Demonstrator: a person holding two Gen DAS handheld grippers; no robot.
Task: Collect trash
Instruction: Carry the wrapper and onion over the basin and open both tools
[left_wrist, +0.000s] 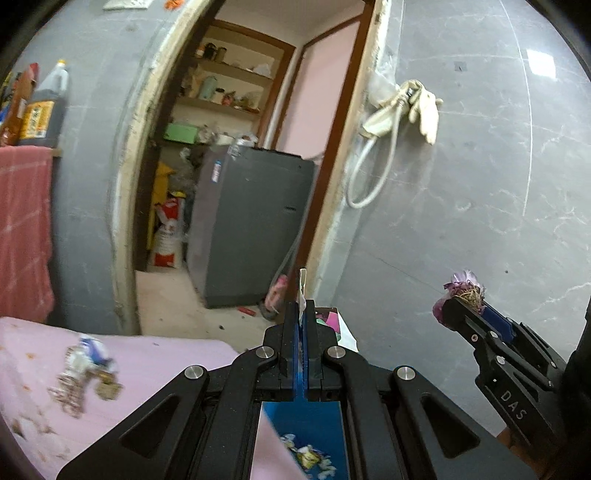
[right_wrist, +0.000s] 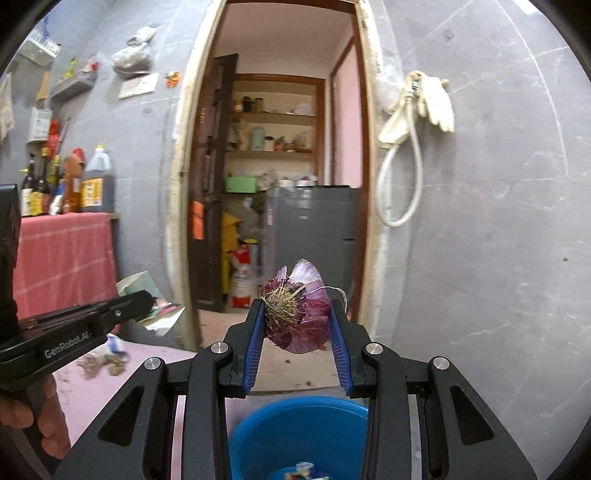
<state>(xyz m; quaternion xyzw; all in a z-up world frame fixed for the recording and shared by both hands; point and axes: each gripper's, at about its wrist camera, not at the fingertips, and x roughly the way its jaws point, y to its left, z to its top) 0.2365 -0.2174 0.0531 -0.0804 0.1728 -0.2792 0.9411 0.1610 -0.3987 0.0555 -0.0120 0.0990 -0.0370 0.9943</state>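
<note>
Left wrist view: the left gripper (left_wrist: 302, 315) points toward an open doorway in a grey marble-patterned wall (left_wrist: 480, 184). Its two blue-padded fingers are pressed almost together, pinching a thin pale scrap (left_wrist: 302, 286) that sticks up above the tips. Below the fingers, part of a blue bucket (left_wrist: 317, 424) shows, with crumpled wrappers (left_wrist: 310, 456) inside. To the lower left, a pink cloth-covered surface (left_wrist: 155, 362) holds a blurred cluster of litter (left_wrist: 86, 373). At the lower right, the right gripper (left_wrist: 466, 295) is seen from the side, with a purple onion piece (left_wrist: 463, 286) at its tip. Through the doorway stands a grey washing machine (left_wrist: 251, 225). Pale rubber gloves (left_wrist: 421, 105) and a looped white hose (left_wrist: 369, 173) hang on the wall to the right of the door.

Right wrist view: the right gripper (right_wrist: 297, 317) holds its fingers partly apart, clamped on either side of the onion piece (right_wrist: 299, 314), whose dry root end faces the camera. It hangs above the bucket (right_wrist: 258, 435), which sits directly beneath the fingers with trash (right_wrist: 301, 469) at its bottom. At the left, the left gripper (right_wrist: 146, 299) reaches in from the side; from this angle I cannot tell how its fingers stand. Below it, litter (right_wrist: 105, 360) lies on the pink surface (right_wrist: 147, 369). Further left, bottles (right_wrist: 66, 184) stand on a shelf draped with a red checked cloth (right_wrist: 66, 254).
</note>
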